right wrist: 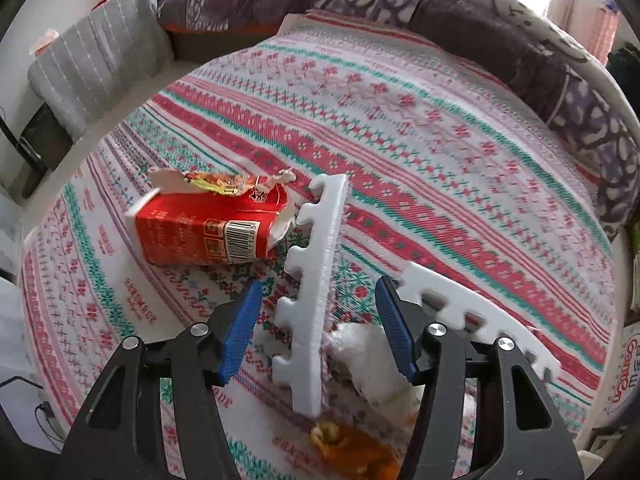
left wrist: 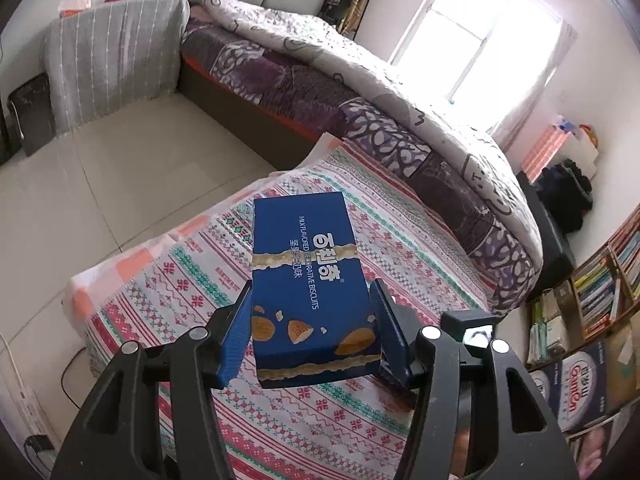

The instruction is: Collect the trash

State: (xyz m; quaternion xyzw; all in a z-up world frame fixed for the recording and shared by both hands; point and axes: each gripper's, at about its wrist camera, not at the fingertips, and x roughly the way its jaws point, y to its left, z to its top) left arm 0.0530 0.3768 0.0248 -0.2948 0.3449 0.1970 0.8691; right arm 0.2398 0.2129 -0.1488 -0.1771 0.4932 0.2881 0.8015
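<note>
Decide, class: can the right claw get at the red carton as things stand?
Probably yes. The right claw is open and empty, and the red carton lies uncovered ahead to its left. Only the foam strip stands between its fingers, which it must clear first.

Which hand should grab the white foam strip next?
Right. The right gripper is open with the foam strip between its fingers; the left gripper already holds the blue biscuit box.

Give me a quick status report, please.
Left gripper shut on blue biscuit box. Right gripper open around white foam strip. Torn red carton beyond.
</note>
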